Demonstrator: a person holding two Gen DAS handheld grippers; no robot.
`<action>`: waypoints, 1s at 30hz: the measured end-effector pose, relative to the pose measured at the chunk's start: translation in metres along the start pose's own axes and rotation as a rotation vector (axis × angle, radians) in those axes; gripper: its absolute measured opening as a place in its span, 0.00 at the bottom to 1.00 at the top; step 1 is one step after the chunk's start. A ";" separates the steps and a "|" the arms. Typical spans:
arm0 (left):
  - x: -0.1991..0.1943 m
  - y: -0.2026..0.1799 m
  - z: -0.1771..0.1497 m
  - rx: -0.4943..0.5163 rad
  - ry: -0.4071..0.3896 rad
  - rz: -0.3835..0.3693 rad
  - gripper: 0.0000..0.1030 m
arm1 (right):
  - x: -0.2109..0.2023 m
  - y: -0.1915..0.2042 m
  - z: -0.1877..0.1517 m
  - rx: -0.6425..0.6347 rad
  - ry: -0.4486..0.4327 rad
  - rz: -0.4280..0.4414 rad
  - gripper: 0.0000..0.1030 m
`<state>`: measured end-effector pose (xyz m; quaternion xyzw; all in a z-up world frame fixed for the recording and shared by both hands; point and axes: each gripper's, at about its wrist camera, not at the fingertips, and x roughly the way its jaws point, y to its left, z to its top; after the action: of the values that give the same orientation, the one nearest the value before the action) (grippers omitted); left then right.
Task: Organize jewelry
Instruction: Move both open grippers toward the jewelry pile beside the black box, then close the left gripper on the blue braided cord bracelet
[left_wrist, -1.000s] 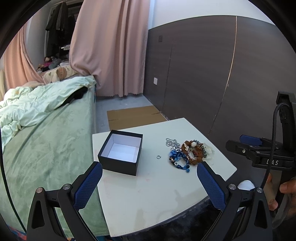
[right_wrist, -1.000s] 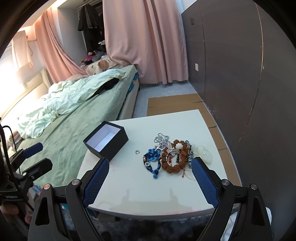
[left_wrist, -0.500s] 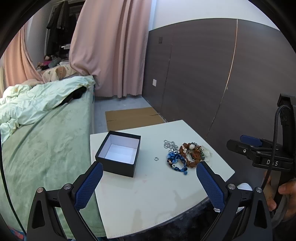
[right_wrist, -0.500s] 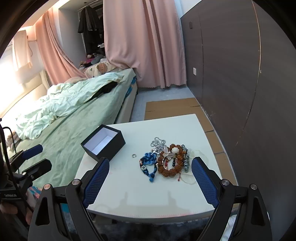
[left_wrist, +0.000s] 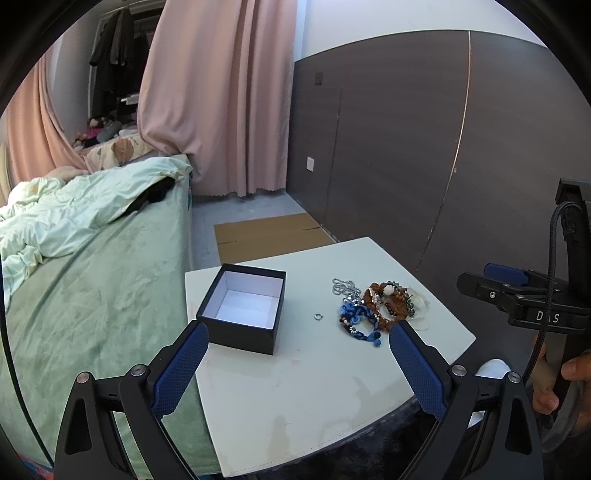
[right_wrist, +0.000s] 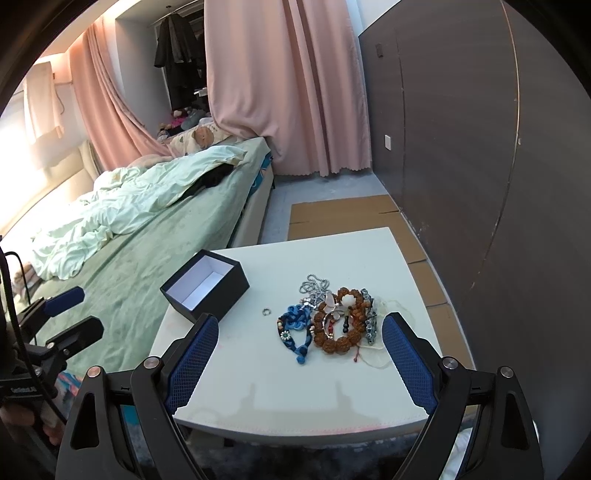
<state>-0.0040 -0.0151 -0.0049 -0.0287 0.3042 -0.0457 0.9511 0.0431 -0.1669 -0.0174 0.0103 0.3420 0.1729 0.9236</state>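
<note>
A small white table (left_wrist: 314, 387) (right_wrist: 295, 391) carries an open black box (left_wrist: 245, 312) (right_wrist: 205, 291) with a white, empty inside. To its right lies a small silver ring (left_wrist: 318, 316) (right_wrist: 266, 312). Further right is a heap: a blue braided bracelet (left_wrist: 354, 321) (right_wrist: 295, 326), a brown bead bracelet (left_wrist: 388, 306) (right_wrist: 343, 325) and a silver chain (left_wrist: 343, 286) (right_wrist: 314, 286). My left gripper (left_wrist: 298, 328) hovers open over the near table edge, below the box. My right gripper (right_wrist: 301, 321) hovers open in front of the heap. Neither holds anything.
A bed (left_wrist: 92, 295) with green sheet and rumpled duvet adjoins the table's left side. A dark panelled wall (left_wrist: 406, 166) runs close on the right. Flat cardboard (left_wrist: 266, 232) lies on the floor beyond the table, with pink curtains (left_wrist: 221, 92) behind. A hand (left_wrist: 550, 387) holds the right gripper's handle.
</note>
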 end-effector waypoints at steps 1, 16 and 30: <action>-0.001 0.000 0.000 -0.002 0.000 0.002 0.96 | 0.000 -0.001 0.000 0.003 0.000 -0.002 0.88; 0.008 -0.002 0.001 -0.006 0.018 0.005 0.96 | 0.001 -0.013 0.000 0.055 0.003 -0.009 0.88; 0.058 -0.023 0.020 -0.022 0.109 -0.064 0.90 | 0.023 -0.058 0.007 0.237 0.071 0.017 0.88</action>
<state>0.0532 -0.0431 -0.0199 -0.0463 0.3551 -0.0743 0.9307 0.0817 -0.2134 -0.0348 0.1162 0.3922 0.1393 0.9018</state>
